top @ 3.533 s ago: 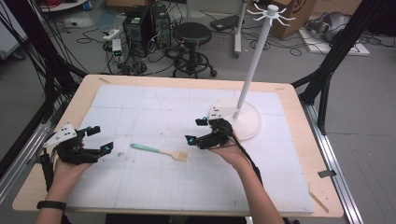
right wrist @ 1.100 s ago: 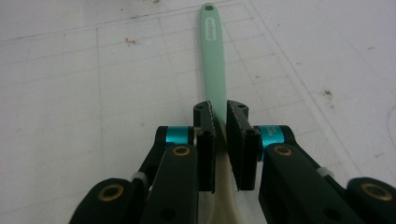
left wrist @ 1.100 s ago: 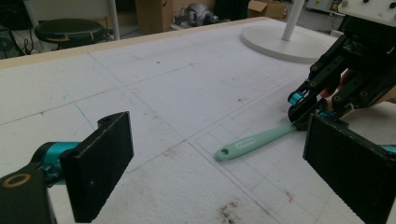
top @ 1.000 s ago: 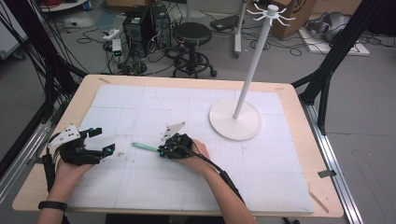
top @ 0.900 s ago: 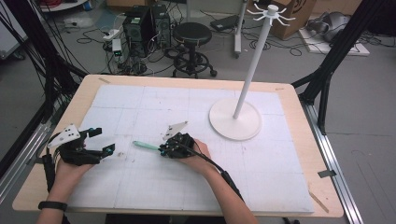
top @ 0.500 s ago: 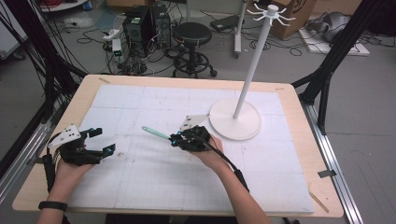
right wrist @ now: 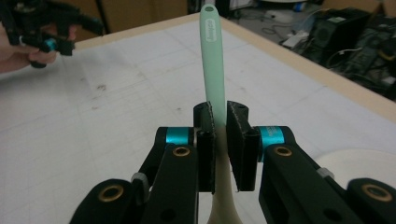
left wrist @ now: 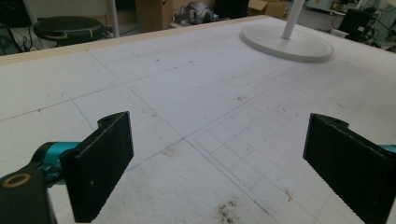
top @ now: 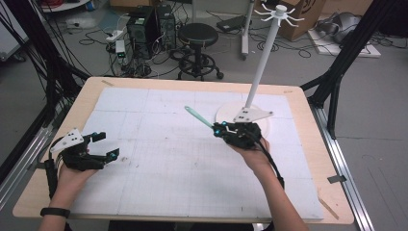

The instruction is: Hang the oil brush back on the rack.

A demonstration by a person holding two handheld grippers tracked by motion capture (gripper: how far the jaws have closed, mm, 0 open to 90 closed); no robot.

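- High view: the right hand-held gripper (top: pixel 226 131) has lifted the mint-handled spatula (top: pixel 198 117) off the worktop (top: pixel 144 101) and carried it next to the white hook stand (top: pixel 267 57), so hanging it looks likely next.
- Left gripper view: the left hand-held gripper (left wrist: pixel 215 163) rests with jaws wide apart, empty, as before.
- Right gripper view: jaws clamped on the spatula's neck, the handle's hanging hole (right wrist: pixel 208 9) pointing away.

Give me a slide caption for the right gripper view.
Right claw shut on a mint-green spatula above the white mat.
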